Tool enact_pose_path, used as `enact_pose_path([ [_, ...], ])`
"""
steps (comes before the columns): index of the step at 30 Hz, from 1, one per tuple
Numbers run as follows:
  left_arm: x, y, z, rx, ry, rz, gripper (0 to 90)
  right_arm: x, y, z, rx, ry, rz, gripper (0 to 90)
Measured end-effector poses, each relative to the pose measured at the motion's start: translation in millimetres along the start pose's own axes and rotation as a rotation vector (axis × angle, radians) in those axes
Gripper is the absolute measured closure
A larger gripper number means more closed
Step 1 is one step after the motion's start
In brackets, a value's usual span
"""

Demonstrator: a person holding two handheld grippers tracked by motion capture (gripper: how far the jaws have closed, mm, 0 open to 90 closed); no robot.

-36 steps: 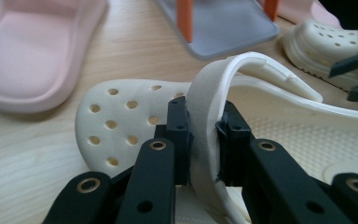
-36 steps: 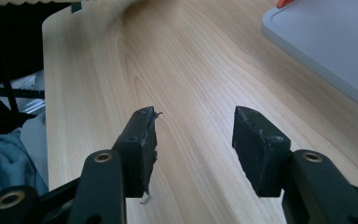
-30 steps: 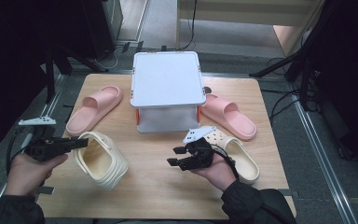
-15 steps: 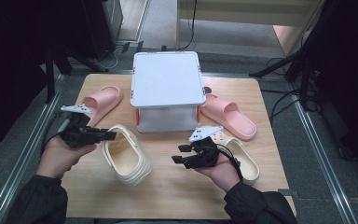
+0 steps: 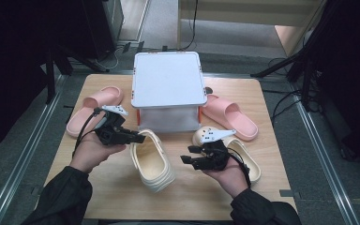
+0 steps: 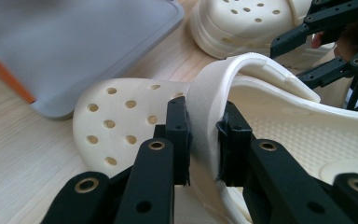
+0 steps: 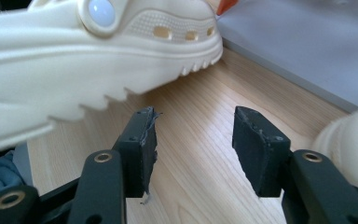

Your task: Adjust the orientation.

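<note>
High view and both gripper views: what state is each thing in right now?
left gripper: shut on the held cream clog's side wall
held cream clog: gripped, sole on the table
right gripper: open, nothing between its fingers
second cream clog: flat on the table, ungripped
storage box: lid on
two pink slides: flat, either side of the box

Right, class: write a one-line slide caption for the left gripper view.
Left gripper clamps the cream clog by its heel strap beside the grey box lid.
</note>
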State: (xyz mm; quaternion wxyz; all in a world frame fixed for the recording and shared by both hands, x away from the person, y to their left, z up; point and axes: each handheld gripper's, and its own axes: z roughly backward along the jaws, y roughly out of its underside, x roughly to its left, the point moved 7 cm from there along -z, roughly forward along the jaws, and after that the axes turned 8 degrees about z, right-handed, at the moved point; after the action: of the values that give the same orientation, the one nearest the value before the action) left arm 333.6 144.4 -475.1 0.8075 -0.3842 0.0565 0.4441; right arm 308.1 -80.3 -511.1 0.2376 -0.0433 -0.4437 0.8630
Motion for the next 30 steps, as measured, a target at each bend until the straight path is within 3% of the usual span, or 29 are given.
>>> enact_pose_path([
  [5, -5.4, -1.0, -14.0, 0.017, 0.048, 0.001, 75.6, 1.2, 5.5, 3.9, 0.005, 0.017, -0.013, 50.4],
  [14, -19.0, 9.3, -35.8, 0.095, 0.08, -0.064, 71.8, 6.8, 12.5, 6.4, 0.017, 0.021, -0.02, 50.4],
  [22, -19.2, 11.7, -36.7, 0.09, 0.118, -0.043, 69.4, 10.7, 13.9, 1.8, 0.032, 0.01, -0.013, 50.3],
  [30, -27.9, 19.8, -45.7, 0.125, 0.14, -0.069, 64.9, 14.3, 12.8, -1.9, 0.031, 0.001, -0.006, 50.2],
])
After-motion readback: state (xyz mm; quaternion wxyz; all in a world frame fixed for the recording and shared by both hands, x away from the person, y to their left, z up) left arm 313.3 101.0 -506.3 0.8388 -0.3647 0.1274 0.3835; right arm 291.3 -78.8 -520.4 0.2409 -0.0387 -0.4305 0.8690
